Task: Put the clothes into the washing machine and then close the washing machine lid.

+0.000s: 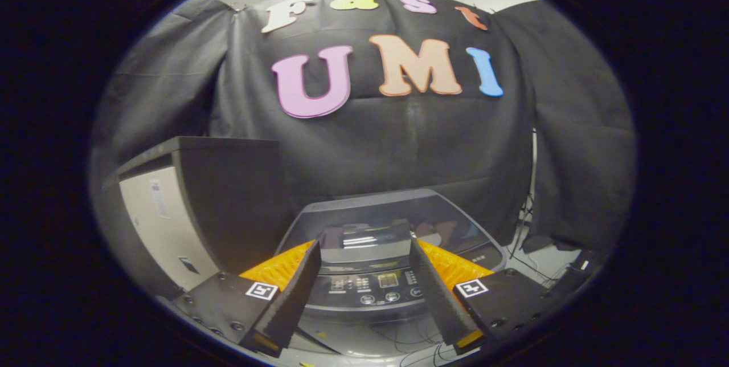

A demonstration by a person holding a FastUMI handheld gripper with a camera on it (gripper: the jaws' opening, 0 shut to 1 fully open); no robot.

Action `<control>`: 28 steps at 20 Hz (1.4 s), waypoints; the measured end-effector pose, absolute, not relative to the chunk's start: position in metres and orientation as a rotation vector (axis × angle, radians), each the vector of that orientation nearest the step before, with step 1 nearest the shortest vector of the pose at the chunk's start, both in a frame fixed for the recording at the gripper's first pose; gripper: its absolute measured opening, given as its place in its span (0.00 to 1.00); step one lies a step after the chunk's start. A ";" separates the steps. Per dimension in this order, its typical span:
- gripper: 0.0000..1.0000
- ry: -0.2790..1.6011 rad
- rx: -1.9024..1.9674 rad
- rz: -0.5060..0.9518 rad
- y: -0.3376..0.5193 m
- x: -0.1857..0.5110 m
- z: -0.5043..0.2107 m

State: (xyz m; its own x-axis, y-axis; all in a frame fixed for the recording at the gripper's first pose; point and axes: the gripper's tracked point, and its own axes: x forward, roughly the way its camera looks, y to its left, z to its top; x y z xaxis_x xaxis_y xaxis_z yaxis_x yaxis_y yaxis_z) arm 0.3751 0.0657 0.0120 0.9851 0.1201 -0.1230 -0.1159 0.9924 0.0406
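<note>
With its lid (pixel 393 221) down, the washing machine (pixel 376 287) faces the empty, spread gripper (pixel 364 244).

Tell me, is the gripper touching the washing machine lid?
Apart. In the gripper view the gripper hangs open with nothing between its fingers, and the closed washing machine lid lies below and beyond the fingertips, with the control panel showing in the gap.

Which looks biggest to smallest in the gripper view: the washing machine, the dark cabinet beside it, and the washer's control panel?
1. Dark cabinet, though it may just sit nearer.
2. Washing machine, lid shut.
3. Control panel, seen between the open gripper fingers.
</note>
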 end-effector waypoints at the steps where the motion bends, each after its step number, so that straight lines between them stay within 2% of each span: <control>1: 0.97 0.139 0.045 0.140 0.071 0.371 0.012; 9: 0.98 0.041 0.023 0.260 0.068 0.356 0.037; 14: 0.98 -0.014 -0.146 0.221 0.020 0.365 0.059; 18: 0.98 0.002 -0.078 0.242 0.012 0.361 0.054; 23: 0.98 -0.007 -0.011 0.161 -0.014 0.357 0.067; 28: 0.97 -0.051 0.003 0.156 -0.003 0.356 0.079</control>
